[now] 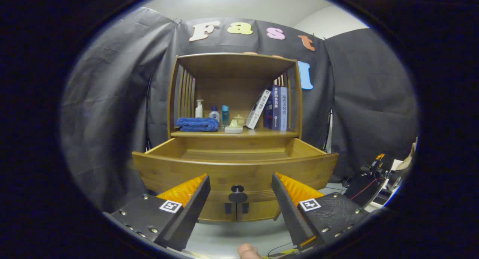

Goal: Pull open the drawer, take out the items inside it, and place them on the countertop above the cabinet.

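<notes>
A wooden cabinet stands ahead with its drawer [235, 168] pulled out toward me. The drawer's dark round knob [237, 194] sits just ahead of my fingers, in the gap between them and untouched. My gripper [240, 175] is open and holds nothing. The part of the drawer's floor [235, 154] that I see is bare wood; its near part is hidden behind the front panel. On the countertop [262, 133] above lie a folded blue towel [197, 124], three small bottles [214, 113], a pale teapot [235, 126] and leaning books [275, 107].
A shelf top and slatted sides [186, 90] enclose the countertop. Black cloth hangs behind and beside the cabinet. Equipment with cables [374, 169] stands at the right. A person's fingertip [249, 251] shows below the fingers, over a pale floor.
</notes>
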A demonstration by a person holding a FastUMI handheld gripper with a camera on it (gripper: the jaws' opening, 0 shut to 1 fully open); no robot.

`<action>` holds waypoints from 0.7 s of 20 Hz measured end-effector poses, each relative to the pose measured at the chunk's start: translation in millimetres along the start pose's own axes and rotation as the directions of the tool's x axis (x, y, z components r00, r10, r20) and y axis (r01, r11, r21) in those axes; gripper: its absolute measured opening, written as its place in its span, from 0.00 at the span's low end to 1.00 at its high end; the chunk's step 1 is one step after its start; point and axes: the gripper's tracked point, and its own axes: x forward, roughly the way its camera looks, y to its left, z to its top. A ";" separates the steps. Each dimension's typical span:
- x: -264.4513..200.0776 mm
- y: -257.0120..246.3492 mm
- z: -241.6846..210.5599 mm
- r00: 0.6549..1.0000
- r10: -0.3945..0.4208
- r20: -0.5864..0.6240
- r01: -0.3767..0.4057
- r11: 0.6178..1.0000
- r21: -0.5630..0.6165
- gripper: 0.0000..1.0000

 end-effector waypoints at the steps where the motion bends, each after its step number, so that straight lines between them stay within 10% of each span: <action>1: 2.7 0.5 -3.6 1.000 0.000 0.001 0.000 1.000 -0.003 0.98; 14: 88.6 15.2 -44.5 0.999 0.053 -0.009 -0.052 0.998 0.033 0.98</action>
